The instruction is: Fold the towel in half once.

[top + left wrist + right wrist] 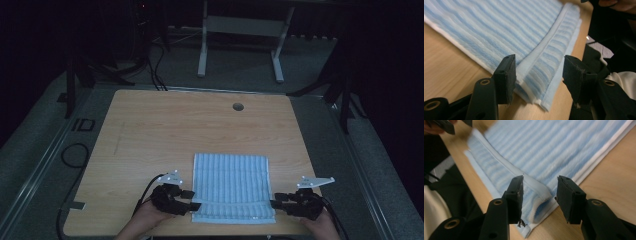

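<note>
A folded towel [231,185] with light blue and white stripes lies flat on the wooden table [165,130], close to its front edge. My left gripper [192,199] is at the towel's near left corner, held in a hand. In the left gripper view the layered corner of the towel [541,82] lies between the spread jaws of the left gripper [539,65], and the pads do not press on it. My right gripper [275,201] is at the near right corner. In the right gripper view the folded corner of the towel [537,195] sits between the open jaws of the right gripper [540,185].
A round cable hole [238,106] is in the table's far side. Beyond the table stands a white metal frame [240,30]. Black cables [75,155] loop on the floor at the left. The table's front edge is just behind both grippers.
</note>
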The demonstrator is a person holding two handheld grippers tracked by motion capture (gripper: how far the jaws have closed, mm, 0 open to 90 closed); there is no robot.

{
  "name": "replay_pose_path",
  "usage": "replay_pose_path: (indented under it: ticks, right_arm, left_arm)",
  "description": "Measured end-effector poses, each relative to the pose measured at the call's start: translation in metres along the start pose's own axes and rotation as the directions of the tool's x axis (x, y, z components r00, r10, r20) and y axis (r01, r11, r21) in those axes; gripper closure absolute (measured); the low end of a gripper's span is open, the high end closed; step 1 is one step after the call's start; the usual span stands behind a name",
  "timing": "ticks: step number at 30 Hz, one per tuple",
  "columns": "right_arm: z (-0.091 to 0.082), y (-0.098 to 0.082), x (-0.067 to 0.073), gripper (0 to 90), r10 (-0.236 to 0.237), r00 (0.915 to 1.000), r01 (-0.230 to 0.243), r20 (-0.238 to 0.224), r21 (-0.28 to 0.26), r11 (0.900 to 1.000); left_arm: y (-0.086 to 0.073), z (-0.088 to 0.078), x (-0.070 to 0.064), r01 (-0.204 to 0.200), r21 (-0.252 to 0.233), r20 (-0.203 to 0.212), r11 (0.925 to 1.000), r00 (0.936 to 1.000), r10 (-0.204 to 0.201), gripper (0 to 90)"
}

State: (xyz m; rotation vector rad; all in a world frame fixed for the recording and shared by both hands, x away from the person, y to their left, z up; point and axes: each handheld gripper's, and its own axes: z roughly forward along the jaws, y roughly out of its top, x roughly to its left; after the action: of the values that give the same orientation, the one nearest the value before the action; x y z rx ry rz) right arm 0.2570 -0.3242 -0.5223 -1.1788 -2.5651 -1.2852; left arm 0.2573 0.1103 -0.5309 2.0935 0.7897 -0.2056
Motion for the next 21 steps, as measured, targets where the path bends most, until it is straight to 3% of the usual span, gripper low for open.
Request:
replay_pose_path:
  ticks: [6, 7, 9, 11, 13, 17, 21]
  right_arm:
    - [0.020, 0.000, -0.006, 59.4, 0.025, 0.9990, -0.022, -0.036, 0.080, 0.997]
    - [0.022, 0.000, -0.006, 62.9, 0.025, 0.9992, -0.022, -0.031, 0.093, 0.995]
    - [0.026, 0.001, -0.007, 66.6, 0.031, 0.9986, -0.026, -0.043, 0.116, 0.993]
    - [0.028, 0.002, -0.006, 78.2, 0.015, 0.9992, -0.010, -0.037, 0.125, 0.992]
    - [0.026, 0.004, -0.001, 81.2, -0.031, 0.9992, 0.033, -0.026, 0.114, 0.993]
    - [0.010, 0.010, 0.011, 82.0, -0.098, 0.9950, 0.099, -0.018, 0.052, 0.994]
    - [-0.017, 0.010, 0.028, 82.0, -0.168, 0.9856, 0.168, -0.020, -0.014, 0.986]
  left_arm:
    - [0.005, 0.024, 0.004, 0.020, 0.102, 0.046, 0.9946, 0.9986, -0.025, 49.4]
    - [0.005, 0.026, 0.005, 0.025, 0.106, 0.047, 0.9940, 0.9984, -0.030, 55.2]
    - [0.006, 0.028, 0.008, 0.043, 0.112, 0.046, 0.9928, 0.9978, -0.048, 58.4]
    - [0.006, 0.026, 0.008, 0.045, 0.096, 0.039, 0.9944, 0.9981, -0.048, 73.0]
    - [0.007, 0.023, 0.008, 0.053, 0.059, 0.045, 0.9969, 0.9974, -0.055, 88.1]
    - [0.010, 0.013, -0.001, 0.029, 0.014, 0.048, 0.9995, 0.9984, -0.030, 89.1]
    - [0.009, 0.003, -0.015, -0.007, -0.016, 0.052, 0.9998, 0.9986, 0.008, 89.1]
